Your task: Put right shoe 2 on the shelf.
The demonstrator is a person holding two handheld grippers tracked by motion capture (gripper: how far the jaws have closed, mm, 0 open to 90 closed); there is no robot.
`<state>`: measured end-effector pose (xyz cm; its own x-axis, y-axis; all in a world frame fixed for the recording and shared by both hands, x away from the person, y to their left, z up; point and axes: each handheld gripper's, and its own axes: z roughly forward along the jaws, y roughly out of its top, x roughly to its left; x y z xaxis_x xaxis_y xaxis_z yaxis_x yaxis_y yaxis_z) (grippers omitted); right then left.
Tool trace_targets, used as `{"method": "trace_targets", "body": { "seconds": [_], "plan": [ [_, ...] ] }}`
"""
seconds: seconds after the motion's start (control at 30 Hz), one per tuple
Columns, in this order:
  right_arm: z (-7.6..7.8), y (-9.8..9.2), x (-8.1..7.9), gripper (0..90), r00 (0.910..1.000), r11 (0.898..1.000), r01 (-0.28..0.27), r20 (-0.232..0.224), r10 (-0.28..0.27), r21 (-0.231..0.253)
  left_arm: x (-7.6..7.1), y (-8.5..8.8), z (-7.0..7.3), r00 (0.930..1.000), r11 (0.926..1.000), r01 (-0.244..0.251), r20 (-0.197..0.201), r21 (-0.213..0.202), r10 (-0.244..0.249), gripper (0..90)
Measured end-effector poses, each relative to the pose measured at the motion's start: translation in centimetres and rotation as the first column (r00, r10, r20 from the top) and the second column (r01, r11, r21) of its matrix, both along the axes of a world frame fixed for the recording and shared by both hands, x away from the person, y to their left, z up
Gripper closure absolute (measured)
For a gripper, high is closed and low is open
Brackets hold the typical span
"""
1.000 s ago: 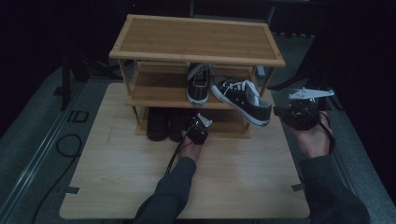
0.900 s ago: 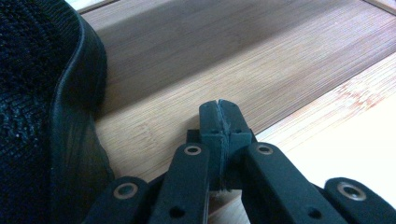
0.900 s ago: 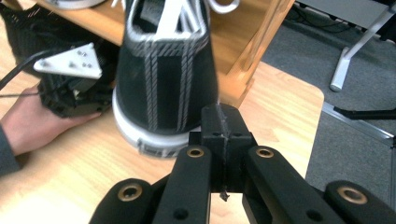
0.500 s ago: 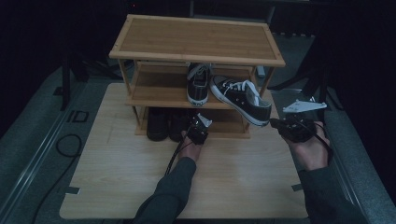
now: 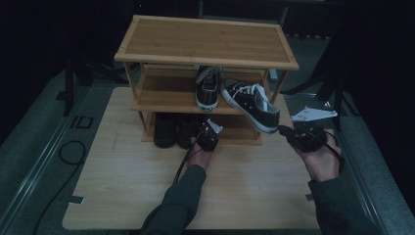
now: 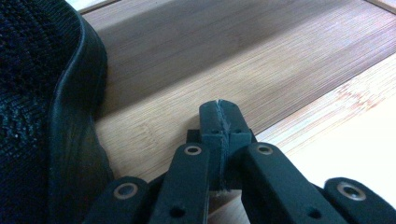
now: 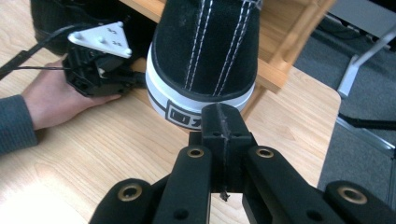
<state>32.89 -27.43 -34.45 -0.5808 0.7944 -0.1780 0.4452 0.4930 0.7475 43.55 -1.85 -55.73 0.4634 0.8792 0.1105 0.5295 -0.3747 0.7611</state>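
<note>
A black-and-white sneaker (image 5: 249, 103) lies slantwise on the middle shelf of a bamboo shoe rack (image 5: 205, 41), its heel (image 7: 205, 56) sticking out past the shelf's front edge. My right gripper (image 5: 286, 132) is shut, with its tip (image 7: 223, 114) right at that heel's white rubber band; I cannot tell if it touches. A second sneaker (image 5: 207, 90) stands beside the first, toe pointing inward. My left gripper (image 5: 208, 137) is shut with nothing in it, its tip (image 6: 219, 109) over the bottom shelf (image 6: 233, 56), just right of a dark shoe (image 6: 42, 116).
The rack stands at the back of a light wooden table (image 5: 127, 186). A pair of dark shoes (image 5: 171, 129) fills the left half of the bottom shelf. A cable (image 5: 73, 152) lies on the grey floor at the left. Metal stand legs (image 7: 364, 60) rise beyond the table's right edge.
My right gripper has come down and leftward, closer to the protruding sneaker heel. The left gripper and both sneakers have stayed put.
</note>
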Motion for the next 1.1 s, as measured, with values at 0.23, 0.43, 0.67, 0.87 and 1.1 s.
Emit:
{"method": "trace_targets", "body": {
  "seconds": [0.23, 0.43, 0.67, 0.87, 1.1],
  "plan": [
    [0.3, 1.4, -0.3, 90.0, 0.9986, 0.998, -0.051, 0.012, 0.051, 0.021, 0.0, -0.1, -0.1, 0.9999, 0.9998, -0.011, 0.001, -0.019, 0.011, 89.7],
    [0.1, 2.4, -0.3, 90.0, 0.9963, 0.996, -0.085, 0.014, 0.084, 0.033, 0.0, -0.1, -0.1, 0.9999, 0.9997, -0.013, 0.001, -0.021, 0.013, 89.7],
    [-0.2, 3.9, 0.2, 90.0, 0.9931, 0.992, -0.117, 0.014, 0.117, 0.043, 0.0, -0.1, -0.1, 0.9999, 0.9998, -0.011, 0.001, -0.015, 0.011, 89.7],
    [-0.2, 4.7, 0.5, 90.0, 0.9904, 0.989, -0.137, 0.020, 0.137, 0.059, 0.0, -0.1, -0.1, 0.9999, 0.9996, -0.015, 0.001, -0.025, 0.015, 89.7],
    [-0.5, 5.8, 0.9, 90.0, 0.9876, 0.985, -0.157, 0.016, 0.156, 0.073, 0.0, 0.0, 0.0, 1.0000, 0.9999, -0.008, -0.004, -0.014, 0.008, 89.8]
  ]
}}
